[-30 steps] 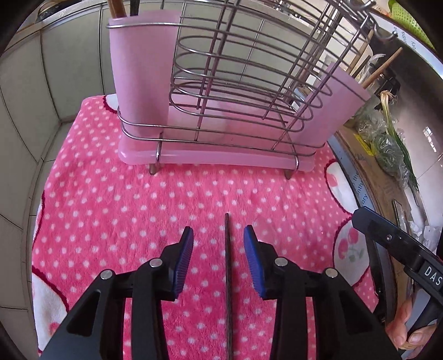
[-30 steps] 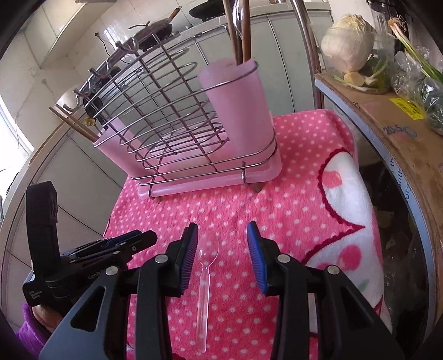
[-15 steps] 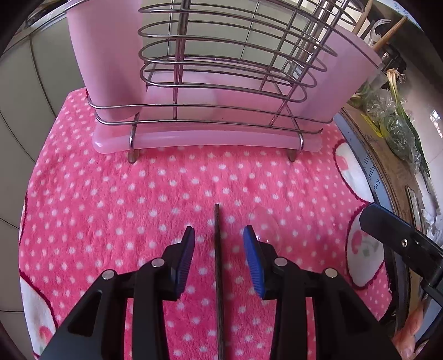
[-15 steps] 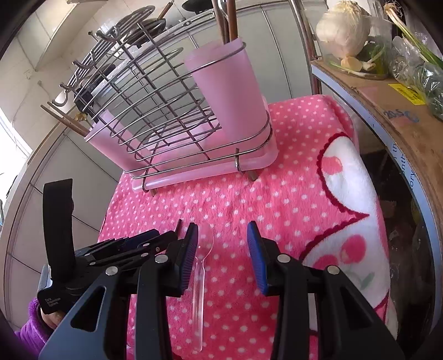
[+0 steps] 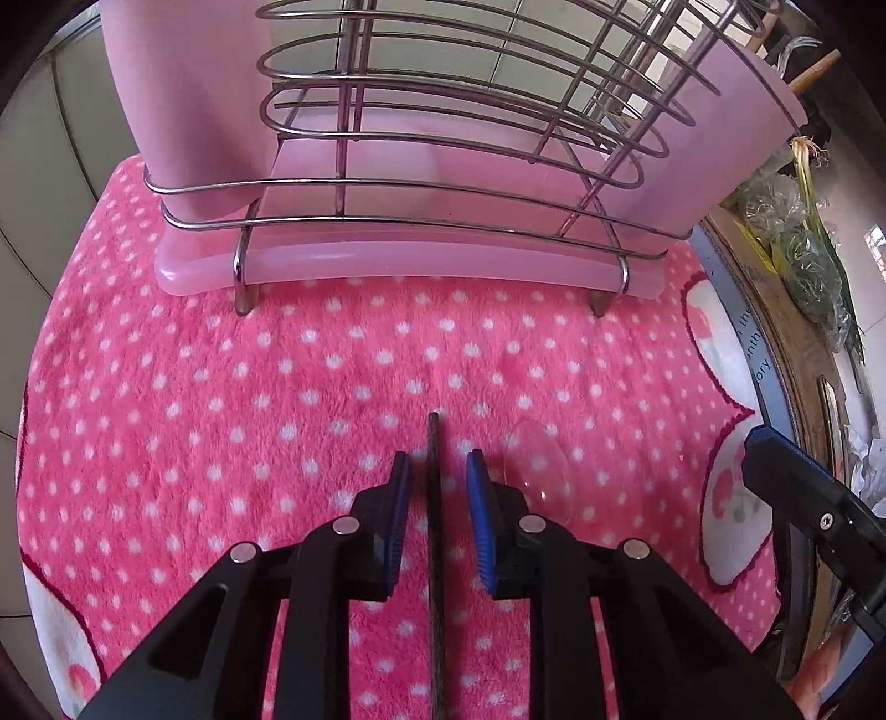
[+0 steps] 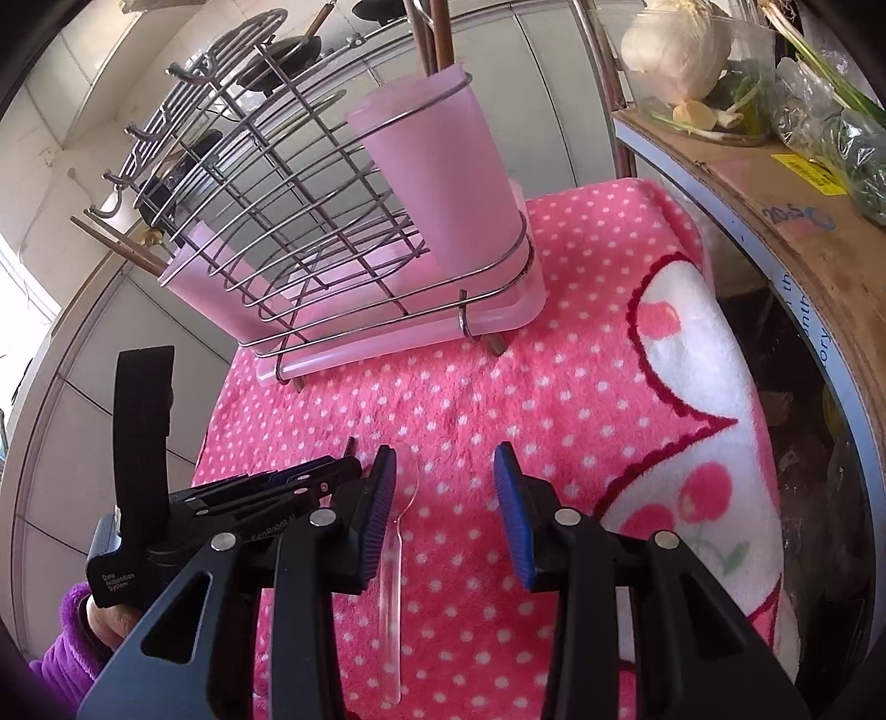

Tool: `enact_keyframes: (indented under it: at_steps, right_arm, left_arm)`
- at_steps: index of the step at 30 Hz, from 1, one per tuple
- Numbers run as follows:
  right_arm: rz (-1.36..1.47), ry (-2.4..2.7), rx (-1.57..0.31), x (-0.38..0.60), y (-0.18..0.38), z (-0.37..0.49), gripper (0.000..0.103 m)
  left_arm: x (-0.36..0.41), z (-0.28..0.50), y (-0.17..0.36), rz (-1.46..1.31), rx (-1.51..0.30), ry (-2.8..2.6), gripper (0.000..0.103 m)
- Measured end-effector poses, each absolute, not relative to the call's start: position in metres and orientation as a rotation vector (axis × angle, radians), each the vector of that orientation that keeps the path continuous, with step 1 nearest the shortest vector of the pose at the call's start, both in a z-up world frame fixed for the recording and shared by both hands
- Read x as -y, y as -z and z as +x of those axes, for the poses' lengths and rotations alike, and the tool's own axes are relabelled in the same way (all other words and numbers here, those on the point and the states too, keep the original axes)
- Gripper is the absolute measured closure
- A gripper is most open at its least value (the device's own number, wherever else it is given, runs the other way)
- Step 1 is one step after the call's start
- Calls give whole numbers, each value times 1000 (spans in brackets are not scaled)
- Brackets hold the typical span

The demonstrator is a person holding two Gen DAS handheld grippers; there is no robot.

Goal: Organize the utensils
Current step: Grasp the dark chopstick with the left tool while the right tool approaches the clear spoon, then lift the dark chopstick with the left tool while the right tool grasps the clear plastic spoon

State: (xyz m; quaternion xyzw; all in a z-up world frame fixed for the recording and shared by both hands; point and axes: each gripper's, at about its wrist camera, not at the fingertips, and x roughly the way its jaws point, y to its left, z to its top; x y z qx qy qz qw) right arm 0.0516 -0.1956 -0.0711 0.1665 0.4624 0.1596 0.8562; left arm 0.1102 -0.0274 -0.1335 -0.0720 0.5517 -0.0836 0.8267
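Note:
A pink utensil rack with a wire frame (image 5: 443, 166) stands at the back of a pink dotted cloth (image 5: 221, 415); it also shows in the right wrist view (image 6: 354, 266). A dark thin chopstick (image 5: 433, 498) lies on the cloth between the jaws of my left gripper (image 5: 437, 471), which are narrowed around it with small gaps on both sides. A clear plastic spoon (image 6: 394, 554) lies on the cloth beside the left finger of my right gripper (image 6: 444, 471), which is open. The spoon's bowl (image 5: 537, 459) shows right of the left gripper.
A cardboard-covered shelf edge (image 6: 803, 232) with greens and a cabbage (image 6: 681, 50) runs along the right. Tiled wall panels (image 5: 50, 138) stand behind and left of the rack. Wooden chopsticks (image 6: 116, 243) stick out of the rack's far cup.
My left gripper has moved forward toward the rack and its jaws have narrowed around the chopstick. My right gripper has shifted so the spoon now lies by its left finger.

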Motion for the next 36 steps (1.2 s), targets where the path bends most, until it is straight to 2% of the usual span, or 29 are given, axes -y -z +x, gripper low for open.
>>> enact_keyframes:
  at_steps: [4, 8, 20, 36]
  right_arm:
    - [359, -333, -973, 198, 71, 53, 66]
    - [359, -336, -982, 197, 72, 54, 66]
    - [297, -392, -1040, 167, 83, 54, 66]
    - [-176, -259, -1095, 63, 114, 66, 65]
  left_arm:
    - [25, 120, 135, -150, -1202, 193, 83]
    - [25, 128, 136, -100, -1197, 166, 98]
    - [-20, 121, 108, -290, -1123, 186, 99]
    - [-62, 78, 73, -359, -1002, 238, 99]
